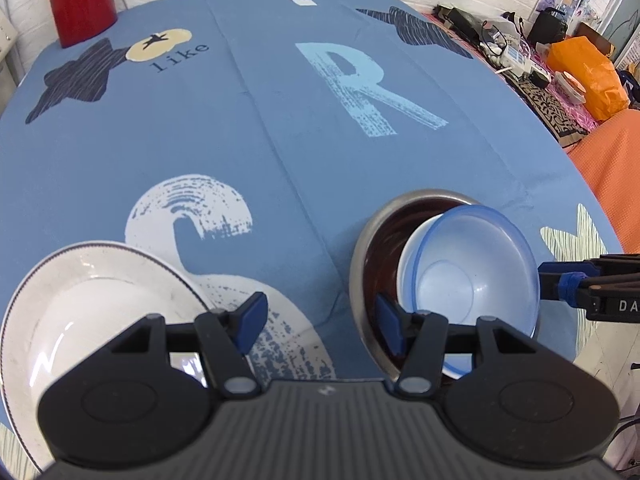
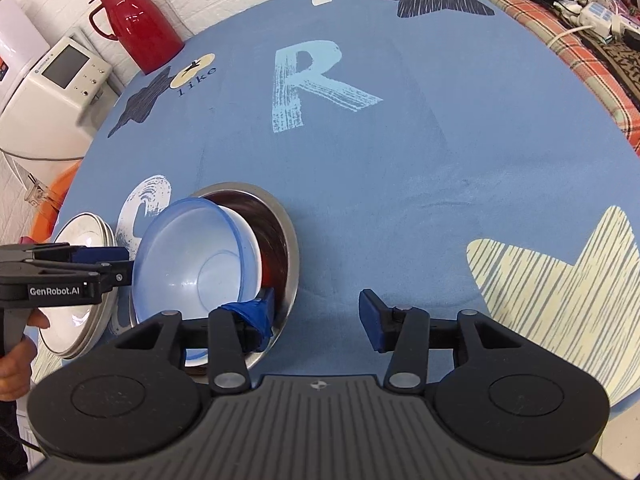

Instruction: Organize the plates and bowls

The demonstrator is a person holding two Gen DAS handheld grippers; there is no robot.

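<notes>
A clear blue plastic bowl (image 1: 472, 276) (image 2: 192, 260) lies tilted inside a steel bowl (image 1: 362, 248) (image 2: 290, 248) on the blue tablecloth. A white plate (image 1: 92, 304) (image 2: 80, 232) sits just left of them. My left gripper (image 1: 320, 324) (image 2: 124, 266) is open between plate and bowls, its right finger over the steel bowl's near rim. My right gripper (image 2: 316, 320) (image 1: 552, 284) is open on the bowls' other side. Its taped left finger (image 2: 258, 314) is at the steel rim beside the blue bowl. Neither holds anything.
The printed tablecloth (image 1: 280, 100) stretches away bare behind the bowls. A red thermos (image 1: 82, 0) (image 2: 140, 24) stands at the far left corner, with a white appliance (image 2: 52, 80) beyond it. Clutter and an orange bag (image 1: 588, 72) lie off the right edge. A hand (image 2: 16, 360) grips the left tool.
</notes>
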